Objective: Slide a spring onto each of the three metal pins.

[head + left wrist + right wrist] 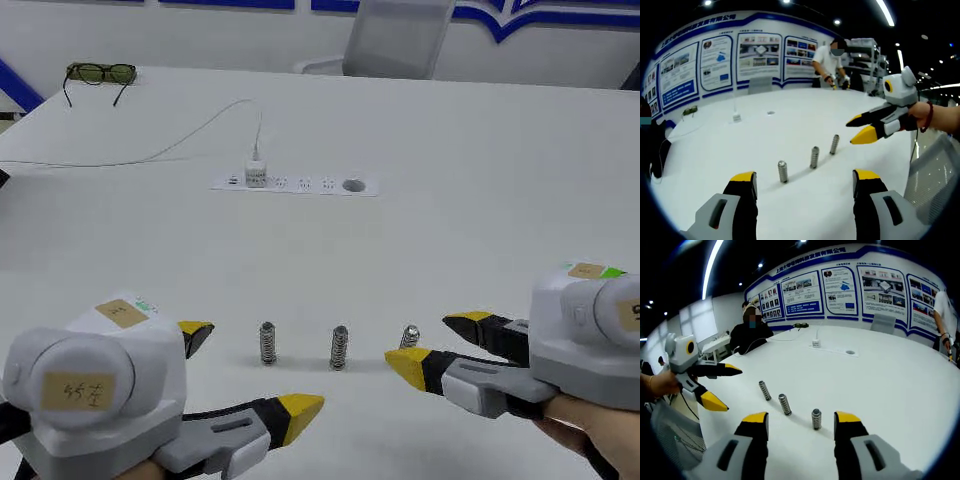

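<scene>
**Q:** How do the jaws of the left gripper (250,368) stand?
**A:** They are spread wide, yellow tips well apart, and hold nothing. In the left gripper view (805,176) they open toward the row of pins without touching any of them.

**Q:** And the jaws of the right gripper (435,340)?
**A:** They are likewise parted and hold nothing. In the right gripper view (801,417) the nearest pin stands between the two tips and a little ahead of them.

**Q:** Where are the task's things?
**A:** Three short upright metal pins stand in a straight row on the white tabletop (450,150), between the two grippers. They are the left pin (267,343), the middle pin (339,347) and the right pin (410,336). Silver coil springs (814,157) show along the shaft of each pin. In the head view the right pin is just beside the right gripper's lower yellow tip, which hides its base. In the left gripper view that gripper (858,129) hangs above and beyond the pin, apart from it.

**Q:** What lies farther out?
**A:** A flat white power strip (295,184) with one white plug seated in it lies well behind the pins. A thin white cable (180,140) runs from the plug toward the left edge. Dark-framed glasses (100,73) rest at the far left corner. A grey chair (395,35) stands behind the far edge.
</scene>
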